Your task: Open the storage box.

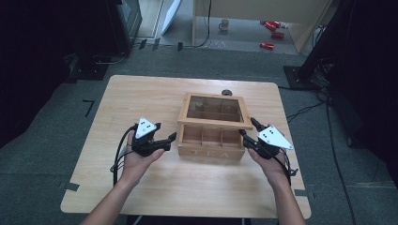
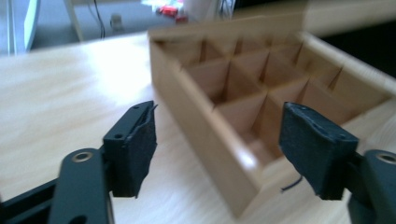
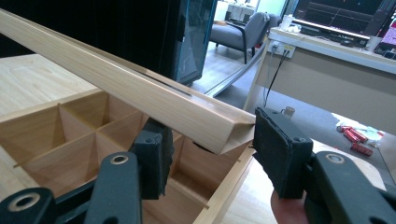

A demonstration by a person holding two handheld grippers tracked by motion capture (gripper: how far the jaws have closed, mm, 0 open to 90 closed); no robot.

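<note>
A wooden tea box [image 1: 211, 152] with several empty compartments stands mid-table. Its glass-paned lid [image 1: 213, 123] is raised partway, hinged at the back. My right gripper [image 1: 248, 127] is at the lid's front right corner. In the right gripper view the lid's corner [image 3: 140, 88] lies between my jaws [image 3: 210, 149], one pad against its end and the other jaw under it, above the box [image 3: 70, 140]. My left gripper [image 1: 167, 131] is just off the box's left front corner. It [image 2: 217, 140] is open and holds nothing, with the box wall [image 2: 205, 130] ahead of it.
The box sits on a pale wooden table [image 1: 141, 93], and a small dark round thing [image 1: 226, 92] lies behind it. On the floor beyond are a mug [image 1: 224, 24] and red cans [image 1: 270, 33]. Cables run along the table's right.
</note>
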